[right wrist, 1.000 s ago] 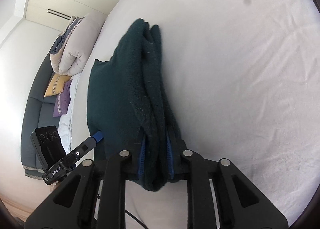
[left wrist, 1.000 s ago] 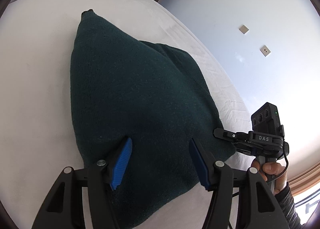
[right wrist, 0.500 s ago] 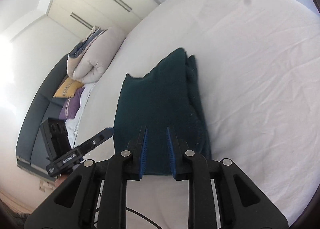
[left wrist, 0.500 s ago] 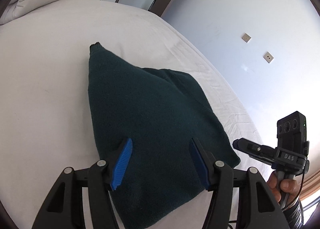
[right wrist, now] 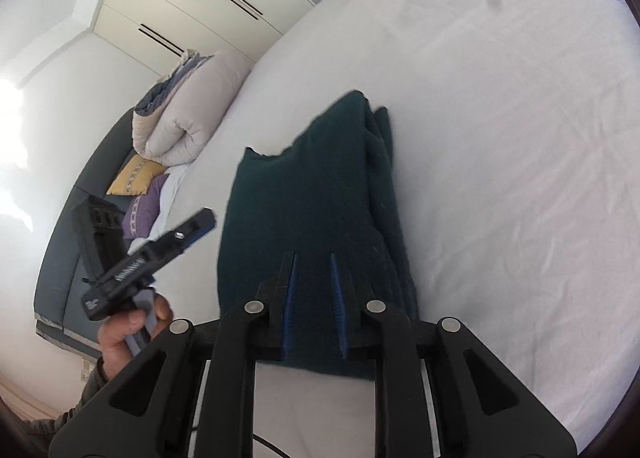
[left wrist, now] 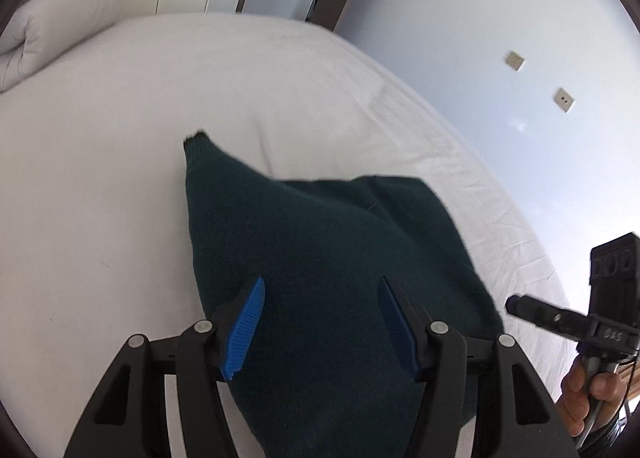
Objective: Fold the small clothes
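- The dark green sweater [right wrist: 316, 226] lies folded on the white bed sheet [right wrist: 500, 138], in the near middle part of the bed, with its thick stacked edges on the right side in the right wrist view.
- The left gripper [left wrist: 320, 322] hangs above the near end of the sweater with its blue pads [left wrist: 245, 324] wide apart; it grasps nothing.
- The right gripper [right wrist: 314, 306] is also above the near edge of the sweater. Its jaws are closing, the gap is narrow, and no cloth is between them.
- I judge that this fold is done and both tools are free of the garment.
- Risk: the stacked layers on the right look loose and thick. If a gripper brushes them when it comes down, the top layer may slide and the fold may open.
- Risk: one far corner [left wrist: 196, 138] sticks out. If the next fold starts without making it straight, the result may be uneven.
- Risk: a grip that takes only the top layer would pull the pile apart.
- The rolled duvet [right wrist: 180, 114] at the far left is well apart from the work.
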A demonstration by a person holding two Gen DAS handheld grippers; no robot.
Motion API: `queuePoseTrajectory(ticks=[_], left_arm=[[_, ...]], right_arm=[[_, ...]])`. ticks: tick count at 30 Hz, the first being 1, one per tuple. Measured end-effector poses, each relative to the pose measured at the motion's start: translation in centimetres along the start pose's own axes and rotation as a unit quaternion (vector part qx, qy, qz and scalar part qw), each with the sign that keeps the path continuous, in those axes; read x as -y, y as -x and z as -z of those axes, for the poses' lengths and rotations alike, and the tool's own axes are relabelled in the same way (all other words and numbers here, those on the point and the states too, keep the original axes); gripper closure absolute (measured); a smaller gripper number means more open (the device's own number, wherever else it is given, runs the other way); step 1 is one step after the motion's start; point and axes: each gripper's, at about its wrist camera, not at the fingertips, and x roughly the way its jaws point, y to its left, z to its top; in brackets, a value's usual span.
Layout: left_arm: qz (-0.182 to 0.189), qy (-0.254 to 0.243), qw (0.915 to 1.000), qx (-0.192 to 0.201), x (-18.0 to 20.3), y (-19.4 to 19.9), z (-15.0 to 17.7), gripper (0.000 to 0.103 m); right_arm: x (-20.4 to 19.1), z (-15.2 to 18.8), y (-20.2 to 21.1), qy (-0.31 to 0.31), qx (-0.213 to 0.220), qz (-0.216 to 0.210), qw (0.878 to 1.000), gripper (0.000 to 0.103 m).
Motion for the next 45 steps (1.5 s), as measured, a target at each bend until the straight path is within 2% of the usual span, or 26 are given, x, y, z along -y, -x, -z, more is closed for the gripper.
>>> queuePoseTrajectory(ticks=[1, 3, 5, 6, 8, 11, 13, 15, 16, 17, 18, 19, 22, 24, 27, 28, 29, 30, 31, 32, 33, 35, 38, 41, 45], left_arm=[[0.001, 0.013, 0.9999, -0.011, -0.6, -1.1, 0.2, 0.042], [-0.006, 0.013, 0.9999, -0.004, -0.7, -1.9, 0.9, 0.042], [-0.028, -0.008, 0.9996, -0.003, 0.2, -2.2, 1.1, 0.041], [-0.039, -0.021, 0.999, -0.007, 0.6, -2.5, 1.1, 0.041], [-0.041, -0.027, 0.9987, -0.014, 0.8, -2.9, 0.8, 0.04], [-0.008, -0.001, 1.0, 0.005, -0.2, -1.2, 0.5, 0.038], [0.014, 0.034, 0.9991, 0.023, -1.5, 0.6, 0.8, 0.036], [0.002, 0.064, 0.9968, 0.047, -3.1, 2.1, 1.2, 0.022], [-0.006, 0.077, 0.9955, 0.054, -3.9, 2.6, 1.3, 0.014], [-0.006, 0.087, 0.9949, 0.052, -4.4, 2.5, 1.3, 0.013], [0.0, 0.097, 0.9945, 0.04, -5.1, 2.2, 1.4, 0.013], [0.006, 0.106, 0.9941, 0.023, -5.5, 1.6, 1.6, 0.013], [0.046, 0.132, 0.9899, -0.023, -5.9, -0.4, 2.4, 0.014], [0.073, 0.148, 0.9854, -0.043, -5.7, -1.6, 2.9, 0.014], [0.072, 0.142, 0.9862, -0.046, -5.0, -2.0, 2.7, 0.014], [0.074, 0.141, 0.986, -0.052, -4.8, -2.3, 2.5, 0.017], [0.078, 0.139, 0.9855, -0.057, -4.6, -2.5, 2.3, 0.025], [0.075, 0.138, 0.9854, -0.064, -4.4, -2.7, 2.2, 0.026], [0.066, 0.137, 0.9861, -0.067, -4.1, -2.8, 2.0, 0.029], [0.059, 0.132, 0.987, -0.07, -4.1, -2.7, 1.9, 0.034], [0.051, 0.126, 0.9881, -0.072, -3.9, -2.6, 1.8, 0.037], [0.041, 0.12, 0.9891, -0.074, -3.6, -2.4, 1.6, 0.048], [0.042, 0.116, 0.9898, -0.071, -3.4, -1.6, 1.3, 0.059], [0.047, 0.117, 0.9897, -0.067, -3.5, -0.3, 1.2, 0.063], [0.036, 0.106, 0.9928, -0.044, -4.0, 3.9, 1.6, 0.064]], right_arm=[[-0.6, -1.3, -0.5, 0.007, 0.002, -0.002, 1.0, 0.087], [-1.1, -3.0, -2.1, 0.02, -0.002, 0.002, 1.0, 0.087], [-0.8, -4.4, -4.7, 0.01, -0.022, 0.015, 1.0, 0.087], [0.0, -4.7, -6.2, 0.005, -0.039, 0.04, 0.998, 0.087], [1.0, -5.2, -8.2, 0.006, -0.038, 0.043, 0.998, 0.087], [0.9, -5.2, -7.6, 0.007, -0.026, 0.034, 0.999, 0.087], [0.2, -5.0, -6.0, 0.011, -0.024, 0.038, 0.999, 0.087], [-0.5, -4.8, -3.8, 0.029, -0.01, 0.042, 0.999, 0.083], [-0.6, -4.9, -2.8, 0.036, -0.004, 0.048, 0.998, 0.072], [-0.6, -5.0, -2.2, 0.039, 0.001, 0.061, 0.997, 0.048], [-0.3, -5.2, -1.6, 0.036, 0.007, 0.071, 0.997, 0.037], [0.0, -4.9, -0.3, 0.031, 0.014, 0.072, 0.997, 0.031], [1.0, -5.1, 0.3, 0.015, -0.001, 0.068, 0.998, 0.032], [1.6, -5.2, -1.1, 0.006, -0.025, 0.063, 0.998, 0.032], [2.8, -4.9, -3.7, -0.016, -0.053, 0.081, 0.995, 0.032], [3.2, -5.1, -4.4, -0.025, -0.055, 0.079, 0.995, 0.033], [3.5, -5.4, -5.2, -0.03, -0.054, 0.074, 0.995, 0.033], [3.6, -5.7, -5.5, -0.032, -0.054, 0.072, 0.995, 0.034], [3.5, -5.8, -5.8, -0.03, -0.055, 0.075, 0.995, 0.043], [3.2, -6.1, -6.1, -0.021, -0.061, 0.08, 0.995, 0.062], [3.0, -6.2, -6.8, -0.013, -0.075, 0.082, 0.994, 0.07], [2.3, -6.1, -7.8, -0.003, -0.085, 0.098, 0.992, 0.073], [1.1, -6.4, -8.6, 0.014, -0.084, 0.124, 0.989, 0.079], [-1.2, -5.8, -8.2, 0.033, -0.07, 0.142, 0.987, 0.082], [-5.5, -5.3, -6.6, 0.061, -0.056, 0.138, 0.987, 0.084]])
